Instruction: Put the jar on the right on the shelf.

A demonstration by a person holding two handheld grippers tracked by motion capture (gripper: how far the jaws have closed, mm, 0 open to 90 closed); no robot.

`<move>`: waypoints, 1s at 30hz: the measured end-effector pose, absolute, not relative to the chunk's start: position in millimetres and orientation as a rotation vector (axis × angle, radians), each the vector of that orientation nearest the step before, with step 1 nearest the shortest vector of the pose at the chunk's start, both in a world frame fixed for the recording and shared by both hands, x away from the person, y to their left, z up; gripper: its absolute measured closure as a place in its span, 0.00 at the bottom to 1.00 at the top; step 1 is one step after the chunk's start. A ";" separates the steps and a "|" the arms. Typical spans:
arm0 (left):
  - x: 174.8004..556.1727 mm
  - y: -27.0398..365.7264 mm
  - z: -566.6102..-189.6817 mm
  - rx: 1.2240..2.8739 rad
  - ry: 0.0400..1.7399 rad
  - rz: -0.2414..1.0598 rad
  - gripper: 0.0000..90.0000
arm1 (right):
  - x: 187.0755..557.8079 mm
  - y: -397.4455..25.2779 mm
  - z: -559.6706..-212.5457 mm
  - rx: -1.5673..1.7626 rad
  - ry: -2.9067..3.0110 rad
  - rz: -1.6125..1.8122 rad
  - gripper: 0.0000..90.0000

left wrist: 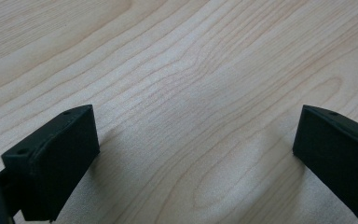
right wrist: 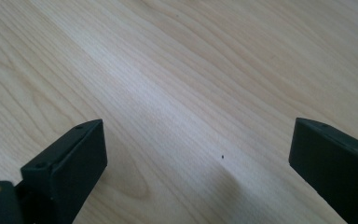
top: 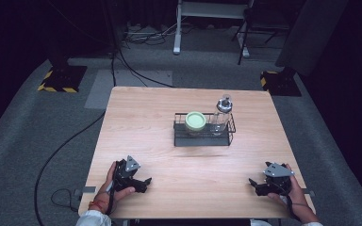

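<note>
High view: left gripper [top: 143, 181] and right gripper [top: 253, 182] rest near tabletop [top: 146, 117] front corners, jaws apart, empty. Likely start; next, reach toward rack [top: 202, 139] holding jar [top: 195, 121] and bottle [top: 222, 113].

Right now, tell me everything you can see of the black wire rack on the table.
The black wire rack is a low, oblong basket of thin dark wire with a solid-looking dark base. It stands level near the middle of the wooden table, towards the far side. Inside stand a jar with a pale green lid at its left and a clear bottle with a metallic top at its right. Neither gripper touches it.
</note>
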State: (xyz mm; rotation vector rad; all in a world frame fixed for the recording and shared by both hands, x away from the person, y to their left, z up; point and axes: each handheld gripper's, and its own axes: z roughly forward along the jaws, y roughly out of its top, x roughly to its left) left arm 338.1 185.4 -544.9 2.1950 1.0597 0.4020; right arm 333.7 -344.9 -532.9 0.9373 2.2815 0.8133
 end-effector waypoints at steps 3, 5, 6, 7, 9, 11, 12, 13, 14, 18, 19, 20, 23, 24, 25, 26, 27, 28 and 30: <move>338.2 185.3 -544.9 2.195 1.060 0.402 0.00 | 331.4 -351.6 -536.7 0.973 2.280 0.827 0.05; 338.3 185.3 -544.9 2.196 1.059 0.404 0.00 | 330.4 -355.6 -538.2 0.996 2.276 0.836 0.05; 338.4 185.3 -544.9 2.196 1.057 0.404 0.00 | 330.0 -358.0 -538.7 1.013 2.273 0.845 0.05; 338.5 185.3 -544.9 2.196 1.057 0.404 0.00 | 329.8 -360.6 -539.2 1.029 2.272 0.855 0.05; 338.5 185.2 -544.9 2.195 1.057 0.404 0.00 | 329.0 -365.8 -540.5 1.058 2.265 0.874 0.04; 338.5 185.2 -544.9 2.196 1.056 0.404 0.00 | 329.0 -370.8 -542.1 1.093 2.258 0.896 0.03; 338.5 185.2 -545.0 2.195 1.057 0.404 0.00 | 328.8 -372.9 -542.7 1.102 2.256 0.904 0.03; 338.5 185.1 -545.0 2.194 1.057 0.404 0.00 | 328.5 -376.2 -543.8 1.110 2.249 0.916 0.02; 338.5 185.2 -545.0 2.194 1.057 0.404 0.00 | 328.8 -378.8 -544.1 1.127 2.252 0.917 0.01; 338.4 185.1 -545.0 2.194 1.058 0.405 0.00 | 329.1 -384.3 -544.2 1.146 2.245 0.913 0.01; 338.5 185.2 -544.9 2.196 1.056 0.405 0.00 | 329.4 -385.0 -544.2 1.151 2.245 0.913 0.01; 338.5 185.2 -545.0 2.195 1.056 0.405 0.00 | 329.7 -385.1 -544.3 1.157 2.247 0.915 0.01; 338.3 185.1 -545.0 2.194 1.058 0.405 0.00 | 330.6 -386.0 -544.4 1.171 2.251 0.919 0.00; 338.2 185.1 -545.0 2.194 1.059 0.405 0.00 | 331.1 -386.6 -544.5 1.182 2.254 0.923 0.01; 338.2 185.2 -544.9 2.196 1.058 0.405 0.00 | 332.0 -387.4 -544.7 1.201 2.260 0.928 0.00; 338.1 185.1 -545.0 2.194 1.060 0.404 0.00 | 333.4 -389.0 -545.0 1.231 2.270 0.938 0.00; 338.2 185.1 -545.0 2.194 1.059 0.405 0.00 | 334.4 -390.1 -545.4 1.249 2.275 0.946 0.00; 338.1 185.1 -545.0 2.194 1.060 0.404 0.00 | 334.6 -390.6 -545.3 1.254 2.274 0.945 0.00; 338.0 185.1 -545.0 2.194 1.059 0.404 0.00 | 334.3 -390.4 -545.4 1.257 2.272 0.944 0.00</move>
